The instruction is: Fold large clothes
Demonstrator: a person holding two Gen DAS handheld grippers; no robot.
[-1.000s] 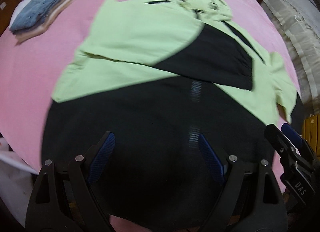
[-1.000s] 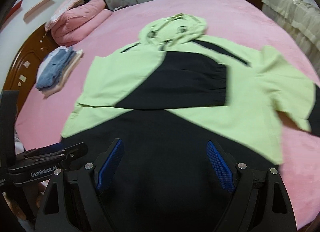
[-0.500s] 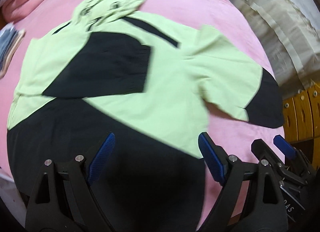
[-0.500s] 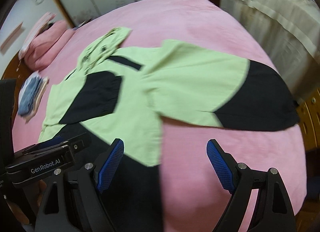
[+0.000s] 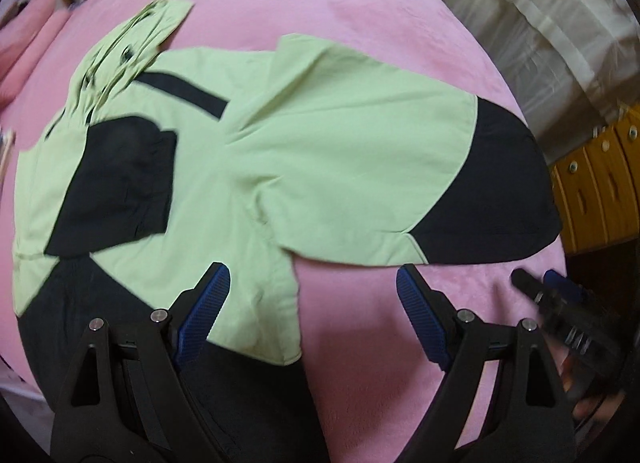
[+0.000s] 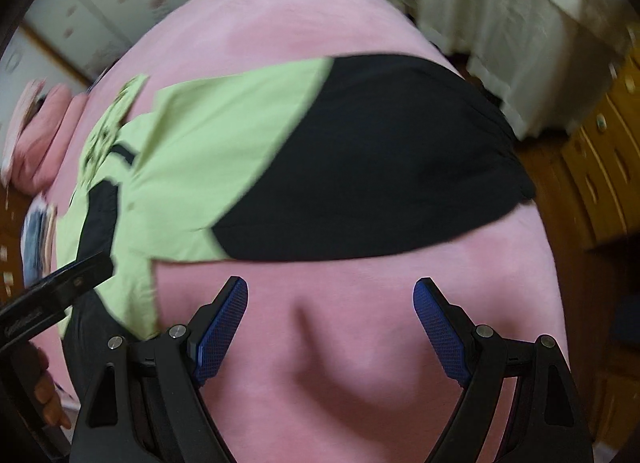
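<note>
Folded stack (image 6: 38,239): blue and pale clothes, near the left edge of the bed, well apart from the jacket; blurred.
Pink bedding (image 6: 44,131): bundled at the far left corner of the bed.
Bed (image 5: 360,19): pink cover, carries everything; a soft dent in the cover just ahead of the right gripper.
Hood (image 5: 132,47): green, crumpled, pointing toward the far left corner.
Jacket (image 5: 248,151): green and black, spread flat across the middle of the bed, black hem panel at the near edge.
Left sleeve (image 5: 120,183): already folded in, black cuff lying across the green chest.
Left gripper (image 5: 308,311): fingers spread wide, nothing between them; hangs over the near right corner of the jacket body and bare cover.
Right sleeve (image 6: 312,151): not yet folded, stretched out flat toward the right edge of the bed, black cuff end near that edge.
Right gripper (image 6: 330,323): fingers spread wide, empty, above bare pink cover just near of the black cuff.
Step in hand: likely the approach to the second sleeve; neither gripper on cloth.
Next move calls for: lowering onto the cuff end, pinching through one sleeve only, then carrying it leftward across the chest to match the folded one.
Risk: cover fabric caught together with the cuff.
</note>
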